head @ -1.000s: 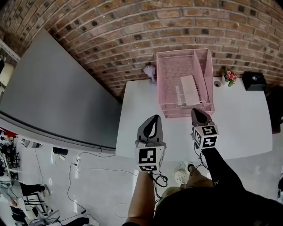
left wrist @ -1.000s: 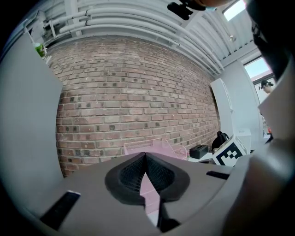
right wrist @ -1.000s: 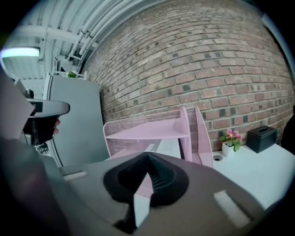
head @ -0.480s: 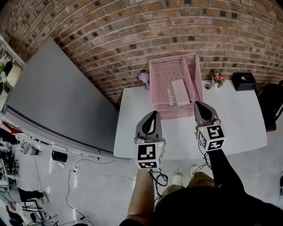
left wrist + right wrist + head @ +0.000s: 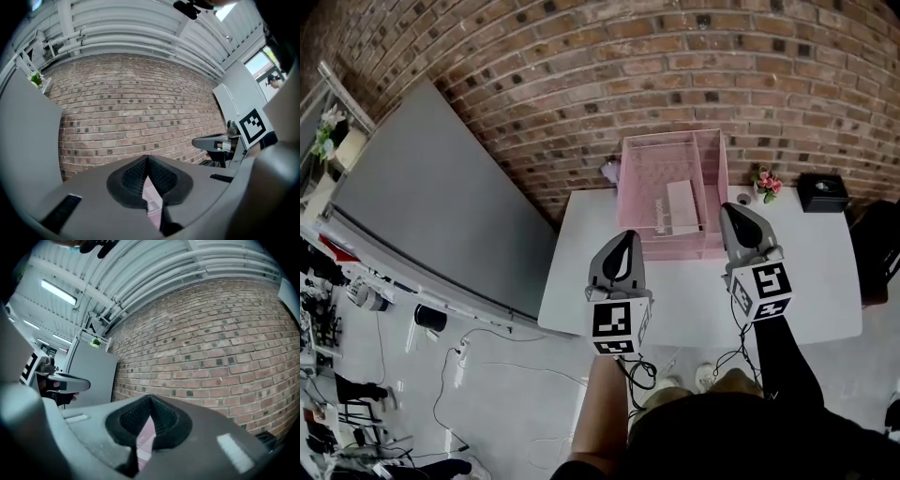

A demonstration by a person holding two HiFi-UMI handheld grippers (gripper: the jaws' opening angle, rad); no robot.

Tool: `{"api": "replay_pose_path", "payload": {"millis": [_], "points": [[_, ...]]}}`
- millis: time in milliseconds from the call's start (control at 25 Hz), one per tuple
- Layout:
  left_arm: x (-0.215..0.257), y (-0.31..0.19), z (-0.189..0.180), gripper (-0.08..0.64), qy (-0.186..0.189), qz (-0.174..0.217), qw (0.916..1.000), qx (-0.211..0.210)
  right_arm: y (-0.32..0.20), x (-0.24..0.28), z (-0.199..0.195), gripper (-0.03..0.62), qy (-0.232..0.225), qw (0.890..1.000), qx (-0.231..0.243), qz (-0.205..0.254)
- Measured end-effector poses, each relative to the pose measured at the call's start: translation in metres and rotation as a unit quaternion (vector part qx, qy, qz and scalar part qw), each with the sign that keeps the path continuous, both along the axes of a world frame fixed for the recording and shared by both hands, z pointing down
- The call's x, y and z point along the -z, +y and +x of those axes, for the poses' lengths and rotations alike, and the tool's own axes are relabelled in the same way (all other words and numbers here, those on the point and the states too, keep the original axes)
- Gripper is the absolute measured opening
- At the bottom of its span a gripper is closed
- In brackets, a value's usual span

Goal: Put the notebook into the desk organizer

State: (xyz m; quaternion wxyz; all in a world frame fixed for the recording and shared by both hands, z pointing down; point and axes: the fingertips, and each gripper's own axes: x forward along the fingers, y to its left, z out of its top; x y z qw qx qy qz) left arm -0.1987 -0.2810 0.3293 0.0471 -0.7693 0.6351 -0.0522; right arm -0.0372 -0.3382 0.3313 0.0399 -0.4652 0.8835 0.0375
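**Head view.** Pink desk organizer (image 5: 639, 178) stands on a white table (image 5: 806, 281), its back to the brick wall (image 5: 581, 84). The notebook (image 5: 682, 207) lies inside the organizer, in the wide compartment, up against the divider on that compartment's right.

The left gripper (image 5: 627, 240) and right gripper (image 5: 735, 214) are both held on the person's side of the organizer, clear of it, w/ tips aimed toward it and the wall. The left one lines up w/ the organizer's near-left corner, the right one w/ its near-right corner. The bare left forearm (image 5: 602, 403) and the black sleeve (image 5: 780, 361) of the right arm reach fwd from the body, and both marker cubes face the camera.

**Gripper views.** Left jaws: tips pressed together, nothing btw. them; the organizer's pink shows through the slit below the tips. Right jaws: same, closed and empty. Both grippers point approx. level, w/ brick filling each view. A small flower pot (image 5: 764, 181) sits just right of the organizer.
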Motion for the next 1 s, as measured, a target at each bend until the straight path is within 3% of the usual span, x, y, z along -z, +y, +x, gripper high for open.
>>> {"api": "replay_pose_path", "payload": {"millis": [400, 1000], "points": [[0.000, 0.000, 0.016, 0.009, -0.001, 0.012, 0.9987, 0.049, -0.012, -0.002, 0.020, 0.000, 0.009, 0.999, 0.044, 0.018], [0.000, 0.000, 0.034, 0.009, -0.009, 0.008, 0.9976, 0.068, -0.019, -0.010, 0.037, 0.000, 0.001, 0.998, 0.057, 0.013]]}}
